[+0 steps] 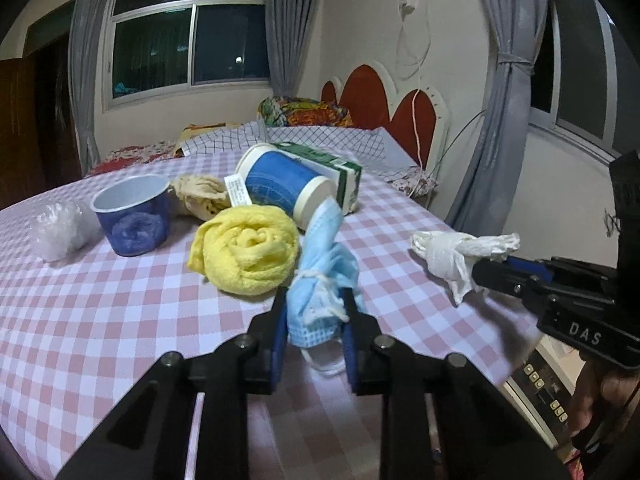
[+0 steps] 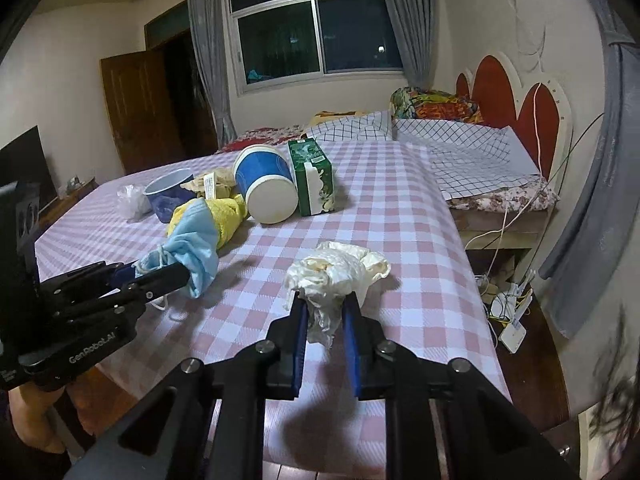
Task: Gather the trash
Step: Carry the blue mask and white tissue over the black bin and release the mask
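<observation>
Trash in hand on both sides: my left gripper (image 1: 316, 312) pinches the bundled blue face mask (image 1: 324, 280) at the table's near edge, my right gripper (image 2: 326, 312) pinches the crumpled white tissue (image 2: 336, 272) further right. Risk: the mask's ear loop (image 1: 326, 364) dangles low and could snag the checked tablecloth (image 1: 100, 320). Tissue is thin; it may tear or slip. Yellow cloth (image 1: 246, 250) touches the mask and might drag along.

A matt checked cloth covers the tabletop (image 1: 100, 320), bearing a fluffy yellow towel (image 1: 244, 252), crumpled white paper (image 1: 460, 252) and a glossy enamelled mug (image 1: 132, 216).
</observation>
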`<state>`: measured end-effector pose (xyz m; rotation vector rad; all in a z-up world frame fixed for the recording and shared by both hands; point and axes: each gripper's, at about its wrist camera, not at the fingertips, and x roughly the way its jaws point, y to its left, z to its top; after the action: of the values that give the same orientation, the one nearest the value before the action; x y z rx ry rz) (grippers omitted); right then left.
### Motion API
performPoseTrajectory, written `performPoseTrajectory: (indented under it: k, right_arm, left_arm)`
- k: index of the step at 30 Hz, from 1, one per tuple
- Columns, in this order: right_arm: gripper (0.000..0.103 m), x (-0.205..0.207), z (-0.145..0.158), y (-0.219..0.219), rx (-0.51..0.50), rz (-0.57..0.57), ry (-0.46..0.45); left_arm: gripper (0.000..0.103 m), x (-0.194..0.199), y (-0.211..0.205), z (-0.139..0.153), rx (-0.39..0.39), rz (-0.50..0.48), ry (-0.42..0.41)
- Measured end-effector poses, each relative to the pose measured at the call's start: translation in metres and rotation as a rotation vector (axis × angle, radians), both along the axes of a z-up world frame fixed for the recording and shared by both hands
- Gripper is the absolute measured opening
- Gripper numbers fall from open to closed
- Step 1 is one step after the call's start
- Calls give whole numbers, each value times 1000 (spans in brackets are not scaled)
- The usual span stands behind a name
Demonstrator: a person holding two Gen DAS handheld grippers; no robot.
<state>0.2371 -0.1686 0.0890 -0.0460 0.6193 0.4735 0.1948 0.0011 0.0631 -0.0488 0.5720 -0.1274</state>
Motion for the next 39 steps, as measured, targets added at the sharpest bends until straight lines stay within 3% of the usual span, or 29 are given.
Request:
performPoseTrajectory:
  k: [9,22,30,39]
  right_arm:
    - [18,-36,10,-25,-7,-38,-46]
    - [18,-94,14,-87,-29,-149,-84]
    - [18,-117,3,-134,-40,-235,-63]
    - [18,-137,-26,-195,-55,-335,-7]
  left_arm:
    - [25,-29,-18,3,14,-30,-26]
    - [25,-50,-75,3,20,-149,-38]
    - [25,-58,-121,-3,13,-248,-33]
    - [25,-65,-185,-29,8,-378,26]
